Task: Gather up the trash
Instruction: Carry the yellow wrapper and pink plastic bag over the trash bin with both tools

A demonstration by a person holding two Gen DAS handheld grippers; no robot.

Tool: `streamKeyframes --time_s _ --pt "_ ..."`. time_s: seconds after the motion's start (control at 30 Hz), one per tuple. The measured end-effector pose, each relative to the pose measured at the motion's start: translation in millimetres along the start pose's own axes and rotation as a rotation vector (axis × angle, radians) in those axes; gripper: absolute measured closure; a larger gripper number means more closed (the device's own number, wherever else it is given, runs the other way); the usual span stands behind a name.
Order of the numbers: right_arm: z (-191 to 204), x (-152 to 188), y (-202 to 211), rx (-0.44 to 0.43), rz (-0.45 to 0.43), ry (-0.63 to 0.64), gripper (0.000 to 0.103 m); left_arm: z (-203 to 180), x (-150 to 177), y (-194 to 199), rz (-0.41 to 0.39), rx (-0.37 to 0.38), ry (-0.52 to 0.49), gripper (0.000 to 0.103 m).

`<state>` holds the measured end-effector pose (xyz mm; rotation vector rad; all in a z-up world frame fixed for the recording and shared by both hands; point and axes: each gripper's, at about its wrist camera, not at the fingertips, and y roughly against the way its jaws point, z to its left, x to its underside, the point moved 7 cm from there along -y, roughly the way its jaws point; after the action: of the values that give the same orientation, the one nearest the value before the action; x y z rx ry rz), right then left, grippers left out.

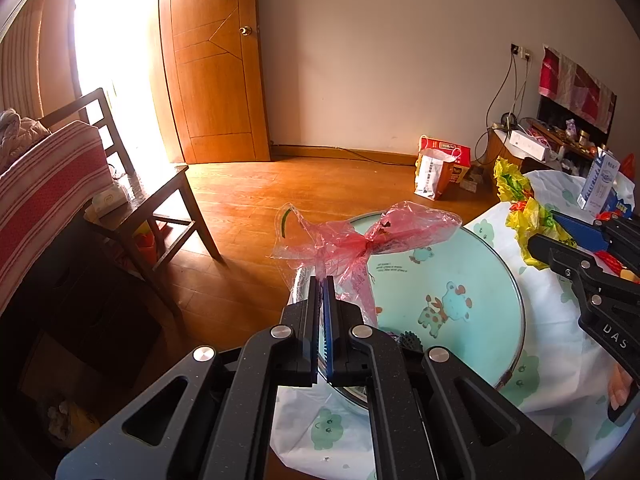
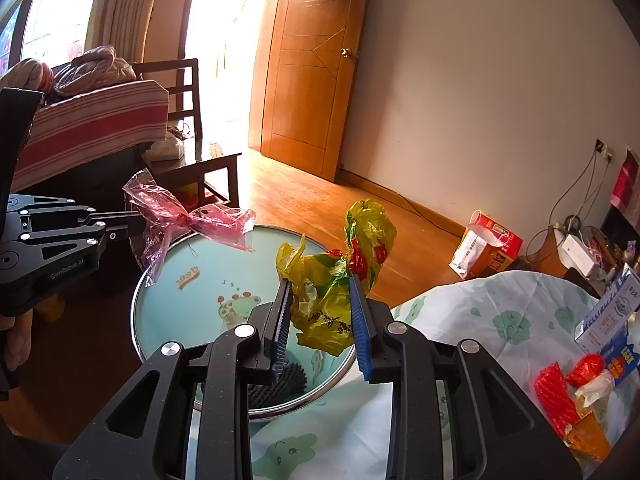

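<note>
left wrist view: our left gripper (image 1: 323, 280) has its fingers clenched on a pink plastic bag (image 1: 360, 240), held up over the far left edge of the round counter (image 1: 472, 256). our right gripper (image 2: 320, 284) grasps a crumpled yellow plastic bag (image 2: 332, 296) above the counter's right edge, beside the white cloth (image 2: 500, 320).

L gripper (image 1: 323, 280) angled downward, jaws fully closed, pinching a pink plastic bag (image 1: 360, 240). R gripper (image 2: 320, 284) angled downward too, jaws partly apart, clamped on a yellow plastic bag (image 2: 332, 292). Possibly a bare hand (image 2: 16, 340) behind L gripper.
</note>
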<state>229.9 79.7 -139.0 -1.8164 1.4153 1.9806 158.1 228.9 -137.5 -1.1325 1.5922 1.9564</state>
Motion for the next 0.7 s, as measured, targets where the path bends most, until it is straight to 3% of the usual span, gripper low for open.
streamKeyframes --time_s 0.7 --pt "4.5 -3.0 2.1 -0.005 -0.006 0.009 0.074 -4.3 -3.3 1.1 -0.004 0.012 -0.001 0.102"
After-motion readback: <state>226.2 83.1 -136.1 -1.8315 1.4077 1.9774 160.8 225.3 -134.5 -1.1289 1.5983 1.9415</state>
